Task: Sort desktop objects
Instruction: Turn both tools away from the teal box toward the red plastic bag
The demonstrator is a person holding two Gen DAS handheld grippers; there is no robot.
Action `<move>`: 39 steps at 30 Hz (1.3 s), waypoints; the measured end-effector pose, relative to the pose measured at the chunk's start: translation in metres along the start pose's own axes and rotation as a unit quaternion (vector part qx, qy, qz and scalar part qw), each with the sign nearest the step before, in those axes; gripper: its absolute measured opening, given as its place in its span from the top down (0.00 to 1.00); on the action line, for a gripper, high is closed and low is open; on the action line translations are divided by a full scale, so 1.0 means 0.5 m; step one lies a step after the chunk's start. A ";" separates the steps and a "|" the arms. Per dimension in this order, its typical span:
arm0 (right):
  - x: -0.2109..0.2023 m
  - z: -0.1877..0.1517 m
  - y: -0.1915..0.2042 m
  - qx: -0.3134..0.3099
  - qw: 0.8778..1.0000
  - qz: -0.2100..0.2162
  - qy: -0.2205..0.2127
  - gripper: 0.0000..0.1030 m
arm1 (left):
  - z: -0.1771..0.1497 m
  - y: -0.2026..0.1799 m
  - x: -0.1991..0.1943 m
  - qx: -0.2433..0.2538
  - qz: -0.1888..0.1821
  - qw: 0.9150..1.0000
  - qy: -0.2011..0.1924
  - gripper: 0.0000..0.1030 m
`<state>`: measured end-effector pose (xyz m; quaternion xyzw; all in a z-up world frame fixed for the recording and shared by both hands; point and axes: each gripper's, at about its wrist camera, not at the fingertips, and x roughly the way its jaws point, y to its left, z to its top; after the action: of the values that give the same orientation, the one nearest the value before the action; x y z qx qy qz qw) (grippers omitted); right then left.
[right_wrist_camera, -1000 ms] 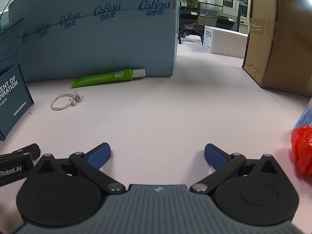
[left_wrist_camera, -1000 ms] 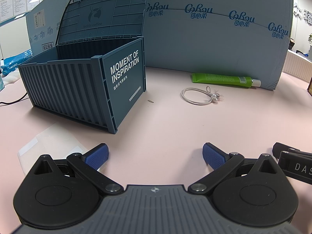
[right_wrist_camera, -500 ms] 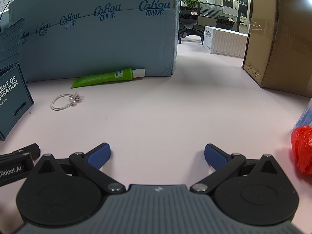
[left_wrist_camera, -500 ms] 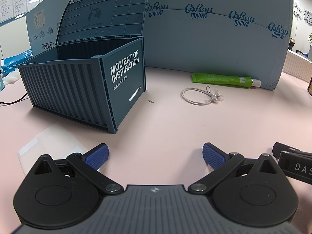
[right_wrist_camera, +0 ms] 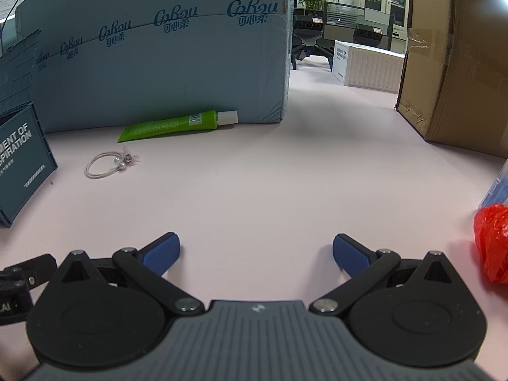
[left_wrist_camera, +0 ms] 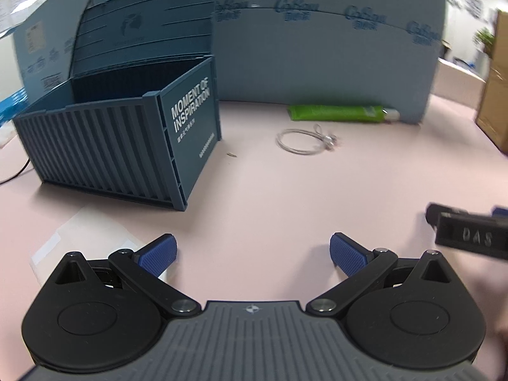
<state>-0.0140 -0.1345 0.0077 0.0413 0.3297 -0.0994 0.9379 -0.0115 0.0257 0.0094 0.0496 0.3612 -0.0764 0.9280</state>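
A dark blue container-style box (left_wrist_camera: 127,146) stands open, lid up, at the left of the pink desk; its end panel (right_wrist_camera: 22,158) shows at the left edge of the right wrist view. A green tube (left_wrist_camera: 336,112) (right_wrist_camera: 171,125) lies against the big light-blue carton. In front of it lies a white hair tie with pearl beads (left_wrist_camera: 304,139) (right_wrist_camera: 109,165). My left gripper (left_wrist_camera: 252,252) is open and empty, well short of the box and hair tie. My right gripper (right_wrist_camera: 255,252) is open and empty over bare desk.
A light-blue carton (right_wrist_camera: 158,63) walls the back. A brown cardboard box (right_wrist_camera: 460,63) stands at the right, a white box (right_wrist_camera: 365,66) behind it. A red plastic bag (right_wrist_camera: 492,244) lies at the right edge. A clear plastic sheet (left_wrist_camera: 79,241) lies near my left fingers.
The left gripper has swung, so the box and hair tie sit slightly further left and the view is blurred. The right gripper has hardly moved. Both stay open.
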 end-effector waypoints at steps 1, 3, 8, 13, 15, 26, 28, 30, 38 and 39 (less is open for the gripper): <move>-0.005 -0.002 0.000 -0.002 1.000 0.003 0.001 0.00 | -0.004 0.012 -0.007 0.005 -0.007 1.000 0.000 0.00; -0.008 -0.004 0.002 -0.007 1.000 0.004 0.002 0.00 | -0.013 0.035 -0.020 0.014 -0.019 1.000 -0.001 0.00; -0.016 -0.005 0.003 -0.012 1.000 0.010 0.009 0.00 | -0.034 0.136 -0.047 -0.017 -0.022 0.999 -0.016 0.00; -0.016 0.003 -0.004 -0.011 1.000 0.002 0.026 0.00 | -0.014 0.217 -0.080 -0.004 0.005 0.999 -0.051 0.00; -0.016 0.002 -0.003 -0.009 1.000 -0.008 0.023 0.00 | 0.000 0.248 -0.086 0.001 0.012 0.998 -0.059 0.00; -0.111 0.103 0.107 0.087 0.995 0.044 -0.028 0.00 | 0.077 0.376 -0.150 0.015 -0.025 0.994 -0.107 0.00; -0.125 0.133 0.142 0.099 0.989 0.104 -0.046 0.00 | 0.095 0.394 -0.152 0.014 -0.028 0.994 -0.105 0.00; -0.129 0.159 0.188 0.096 0.984 0.143 -0.049 0.00 | 0.110 0.412 -0.149 0.007 -0.030 0.995 -0.093 0.00; -0.083 0.218 0.369 0.033 0.989 0.147 -0.006 0.00 | 0.131 0.500 -0.154 -0.024 -0.030 0.994 -0.102 0.00; -0.069 0.222 0.387 0.024 0.989 0.144 0.007 0.00 | 0.135 0.509 -0.151 -0.025 -0.029 0.994 -0.103 0.00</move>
<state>0.0686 0.0440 0.1181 0.1112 0.3241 0.0294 0.9390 0.0237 0.2743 0.1193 0.0078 0.2666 -0.0989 0.9587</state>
